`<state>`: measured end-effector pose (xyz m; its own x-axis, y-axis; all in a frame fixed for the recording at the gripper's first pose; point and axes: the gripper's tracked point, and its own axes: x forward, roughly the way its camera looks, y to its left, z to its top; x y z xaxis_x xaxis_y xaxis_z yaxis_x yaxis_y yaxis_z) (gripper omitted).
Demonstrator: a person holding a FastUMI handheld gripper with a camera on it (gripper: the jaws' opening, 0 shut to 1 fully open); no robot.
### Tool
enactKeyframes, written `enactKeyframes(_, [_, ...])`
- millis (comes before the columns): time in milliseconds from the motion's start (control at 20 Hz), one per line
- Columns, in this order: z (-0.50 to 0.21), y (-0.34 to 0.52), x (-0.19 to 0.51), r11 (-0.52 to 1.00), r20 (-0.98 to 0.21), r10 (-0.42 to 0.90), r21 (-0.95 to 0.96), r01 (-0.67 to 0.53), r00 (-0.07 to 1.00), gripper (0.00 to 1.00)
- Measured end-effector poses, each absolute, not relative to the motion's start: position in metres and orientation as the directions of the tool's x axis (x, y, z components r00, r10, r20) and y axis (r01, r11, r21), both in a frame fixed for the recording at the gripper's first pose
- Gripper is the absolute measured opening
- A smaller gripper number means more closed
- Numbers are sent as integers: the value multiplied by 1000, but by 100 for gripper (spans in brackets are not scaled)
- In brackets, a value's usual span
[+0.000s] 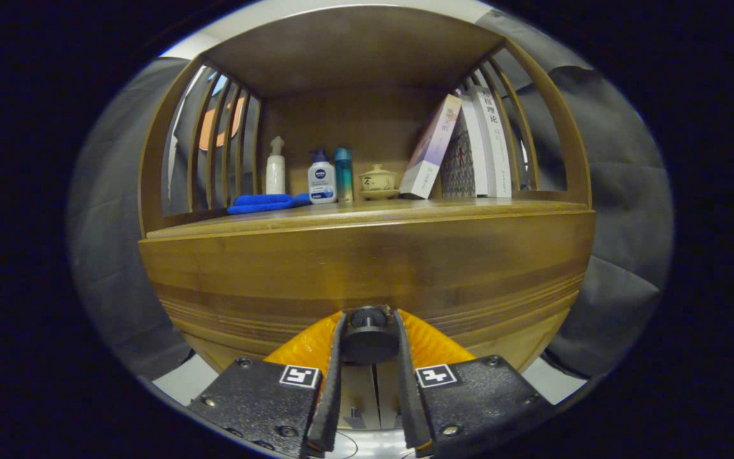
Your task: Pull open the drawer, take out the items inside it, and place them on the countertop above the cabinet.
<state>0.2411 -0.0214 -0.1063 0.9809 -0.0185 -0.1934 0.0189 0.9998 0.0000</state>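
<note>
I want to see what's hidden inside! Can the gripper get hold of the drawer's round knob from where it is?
Probably yes, it looks like it already has. The gripper has a finger on each side of the dark round knob on the drawer front, seemingly pressing it, with nothing in between.

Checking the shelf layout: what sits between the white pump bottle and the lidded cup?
In the gripper view, a teal canister stands between the pump bottle and the lidded cup.
</note>
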Motion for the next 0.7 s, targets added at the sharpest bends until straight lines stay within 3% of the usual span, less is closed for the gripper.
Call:
enactKeyframes(300, [-106, -22, 233, 1000, -244, -24, 3, 25, 970, 35])
enactKeyframes(700, [-110, -24, 170, 1000, -240, -21, 0, 21, 971, 35])
